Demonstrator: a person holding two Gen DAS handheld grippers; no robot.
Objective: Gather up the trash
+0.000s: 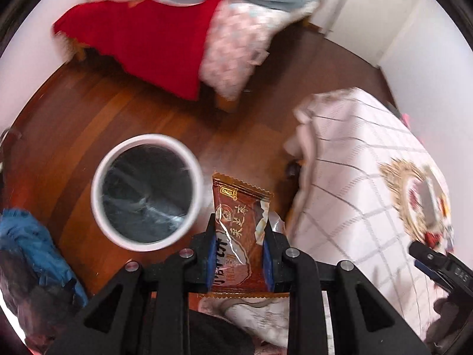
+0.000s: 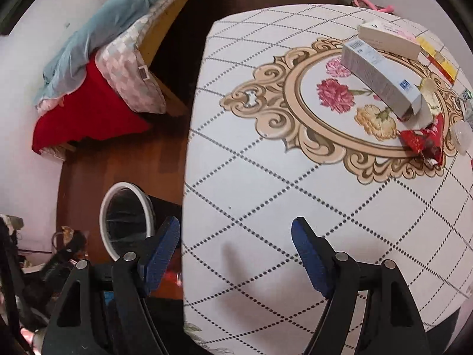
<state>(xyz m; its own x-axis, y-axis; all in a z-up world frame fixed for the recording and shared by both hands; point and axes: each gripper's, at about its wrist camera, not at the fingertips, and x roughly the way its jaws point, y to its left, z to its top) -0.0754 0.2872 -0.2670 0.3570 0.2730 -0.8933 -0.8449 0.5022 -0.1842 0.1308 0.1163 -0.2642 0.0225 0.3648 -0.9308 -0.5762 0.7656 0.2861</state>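
Note:
My left gripper (image 1: pixel 240 222) is shut on a brown snack wrapper (image 1: pixel 238 207) with gold print, held above the wooden floor just right of a white trash bin (image 1: pixel 147 191) with a dark liner. The bin also shows in the right wrist view (image 2: pixel 127 222), on the floor left of the table. My right gripper (image 2: pixel 235 227) is open and empty over the near-left part of the table (image 2: pixel 266 192). On the table's far right lie a red wrapper (image 2: pixel 425 142), two white cartons (image 2: pixel 381 80) and a clear lid (image 2: pixel 462 136).
A bed (image 1: pixel 142 35) with a red cover, blue blanket and checked pillow stands beyond the bin. Blue cloth (image 1: pixel 26 236) lies at the left of the floor. The table's edge (image 1: pixel 298 177) is close to the wrapper's right. Clutter (image 2: pixel 44 266) sits left of the bin.

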